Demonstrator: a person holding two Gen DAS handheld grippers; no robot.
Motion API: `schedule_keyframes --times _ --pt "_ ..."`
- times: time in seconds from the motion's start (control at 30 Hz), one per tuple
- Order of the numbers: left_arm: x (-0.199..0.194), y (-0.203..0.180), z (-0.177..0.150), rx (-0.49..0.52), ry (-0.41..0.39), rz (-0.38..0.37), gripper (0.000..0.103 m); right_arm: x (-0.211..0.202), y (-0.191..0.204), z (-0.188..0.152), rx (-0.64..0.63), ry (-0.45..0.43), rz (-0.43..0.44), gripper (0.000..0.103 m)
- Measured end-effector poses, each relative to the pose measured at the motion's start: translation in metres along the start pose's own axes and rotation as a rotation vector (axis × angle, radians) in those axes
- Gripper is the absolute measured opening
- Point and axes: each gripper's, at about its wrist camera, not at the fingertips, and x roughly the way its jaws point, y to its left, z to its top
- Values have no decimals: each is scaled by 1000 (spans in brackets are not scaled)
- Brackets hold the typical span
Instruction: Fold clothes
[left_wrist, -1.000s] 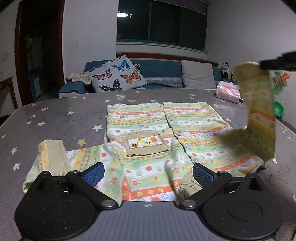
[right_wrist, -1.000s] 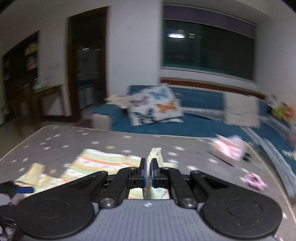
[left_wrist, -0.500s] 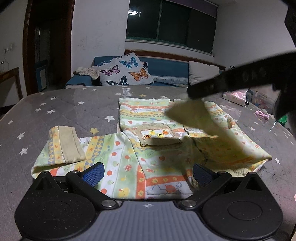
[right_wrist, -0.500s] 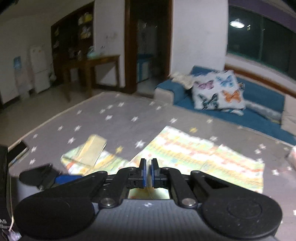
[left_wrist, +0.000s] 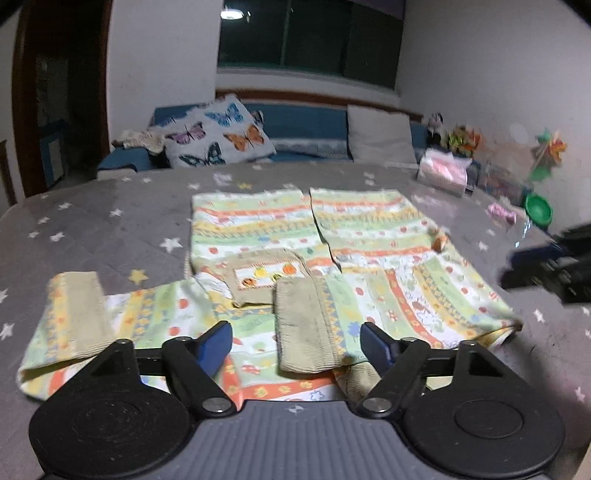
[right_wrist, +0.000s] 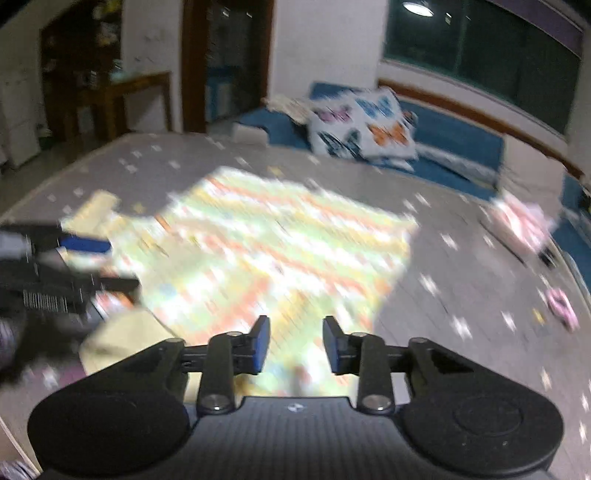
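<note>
A child's patterned jacket (left_wrist: 295, 258) in green, orange and yellow lies spread on the grey star-print surface (left_wrist: 110, 221). Its right sleeve (left_wrist: 369, 306) is folded across the body, with the beige cuff (left_wrist: 303, 328) near the middle. The left sleeve (left_wrist: 74, 317) lies stretched out to the left. My left gripper (left_wrist: 295, 345) is open and empty, just above the near hem. My right gripper (right_wrist: 295, 347) is open and empty above the jacket (right_wrist: 277, 258); that view is blurred. The right gripper also shows in the left wrist view (left_wrist: 550, 266), off the jacket's right edge.
A pink tissue pack (left_wrist: 443, 173) lies at the far right of the surface, with a small pink item (left_wrist: 500, 213) and a green bowl (left_wrist: 538, 210) beyond. A blue sofa with a butterfly cushion (left_wrist: 218, 134) stands behind. A wooden table (right_wrist: 125, 92) stands at the far left.
My right gripper carried the right sleeve across the jacket, let it go and opened. It has drawn back to the right. My left gripper stayed open and shifted slightly.
</note>
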Motion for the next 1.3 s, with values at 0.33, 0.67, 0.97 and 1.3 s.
schedule_keyframes --times 0.33,0.67,0.97,1.3 --pt "18 -10 5 44 54 -22 19 -1 -17 -45 45 20 -5 52" --pt "-14 -33 54 93 -80 -44 1 6 -14 -46 96 -13 31 56" --pt "0 -34 48 116 -20 -40 3 8 -34 -33 198 -58 56 53" --pt "26 -21 10 103 63 -23 4 54 -62 -20 339 -4 53 12"
